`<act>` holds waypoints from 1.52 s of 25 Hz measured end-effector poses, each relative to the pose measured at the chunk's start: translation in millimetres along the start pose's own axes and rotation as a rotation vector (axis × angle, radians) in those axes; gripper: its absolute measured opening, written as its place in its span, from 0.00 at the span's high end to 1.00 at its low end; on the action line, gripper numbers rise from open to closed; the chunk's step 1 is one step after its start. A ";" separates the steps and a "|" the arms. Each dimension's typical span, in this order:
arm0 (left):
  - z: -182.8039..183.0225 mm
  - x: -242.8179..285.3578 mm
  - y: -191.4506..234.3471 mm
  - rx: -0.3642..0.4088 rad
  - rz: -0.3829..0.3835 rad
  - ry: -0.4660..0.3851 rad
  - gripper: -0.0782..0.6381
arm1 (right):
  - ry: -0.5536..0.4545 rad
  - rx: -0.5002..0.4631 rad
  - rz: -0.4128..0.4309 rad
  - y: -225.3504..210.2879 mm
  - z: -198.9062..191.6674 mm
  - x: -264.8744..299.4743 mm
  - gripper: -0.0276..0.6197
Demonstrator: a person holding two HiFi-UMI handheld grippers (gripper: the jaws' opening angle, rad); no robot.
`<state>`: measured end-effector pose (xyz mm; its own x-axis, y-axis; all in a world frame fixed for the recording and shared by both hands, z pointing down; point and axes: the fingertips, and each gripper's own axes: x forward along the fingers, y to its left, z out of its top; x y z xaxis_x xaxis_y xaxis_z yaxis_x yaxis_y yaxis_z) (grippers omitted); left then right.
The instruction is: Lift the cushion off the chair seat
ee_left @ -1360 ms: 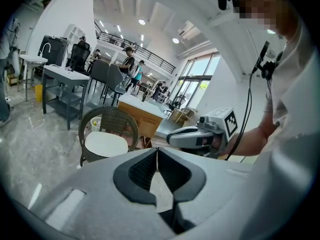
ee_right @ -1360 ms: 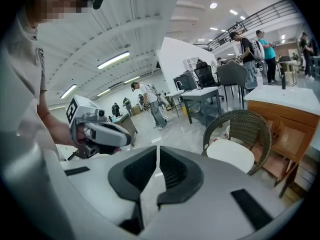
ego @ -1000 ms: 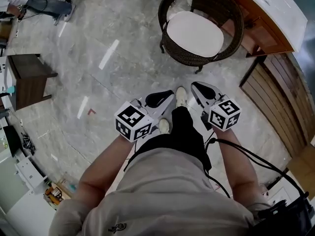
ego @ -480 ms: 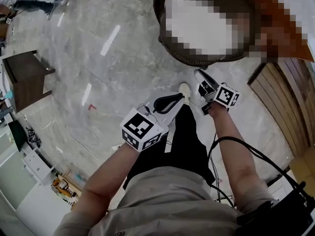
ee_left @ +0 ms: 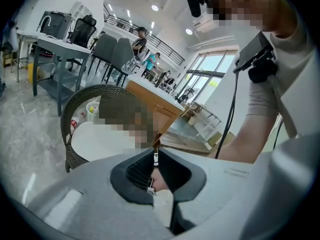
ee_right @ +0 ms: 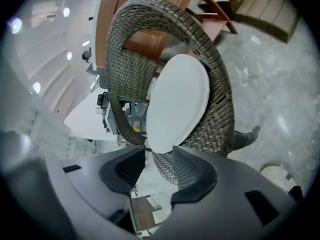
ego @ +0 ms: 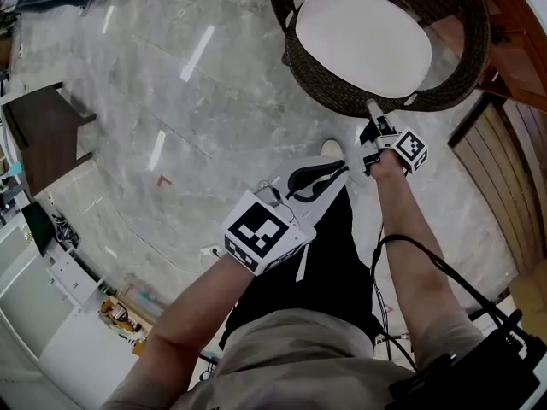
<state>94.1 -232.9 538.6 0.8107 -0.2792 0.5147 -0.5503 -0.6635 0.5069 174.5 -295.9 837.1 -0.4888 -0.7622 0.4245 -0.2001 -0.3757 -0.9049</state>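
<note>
Chair point(ego: 329, 79) top off-frame, head view

L hand-held gripper point(ee_left: 154, 155) shut, empty; cushion point(ee_left: 91, 139) on chair point(ee_left: 72, 159) ahead.

Your outfit
You wear a pale short-sleeved shirt point(ego: 291, 357) with a black box point(ee_left: 255, 56) on it, black trousers point(ego: 333, 246) and a white shoe point(ego: 331, 149); a black cable point(ee_left: 232, 101) hangs beside your right arm point(ego: 402, 212).

No writing can be read anywhere in the scene.
The nearer white cube with black square markers point(ego: 267, 233) and the farther cube of the same kind point(ego: 412, 149) show only coded block patterns, with no letters or numerals. A small red angle mark point(ego: 162, 180) on the grey marble floor point(ego: 214, 118) spells nothing.
</note>
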 end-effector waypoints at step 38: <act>-25.3 21.8 73.1 -0.088 0.009 -0.031 0.88 | -0.217 0.212 -0.098 -47.2 74.8 89.0 0.78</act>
<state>66.4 -269.9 604.3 0.8108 -0.3073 0.4982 -0.5719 -0.5973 0.5622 204.0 -385.4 919.9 -0.2783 -0.8032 0.5267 -0.0451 -0.5369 -0.8424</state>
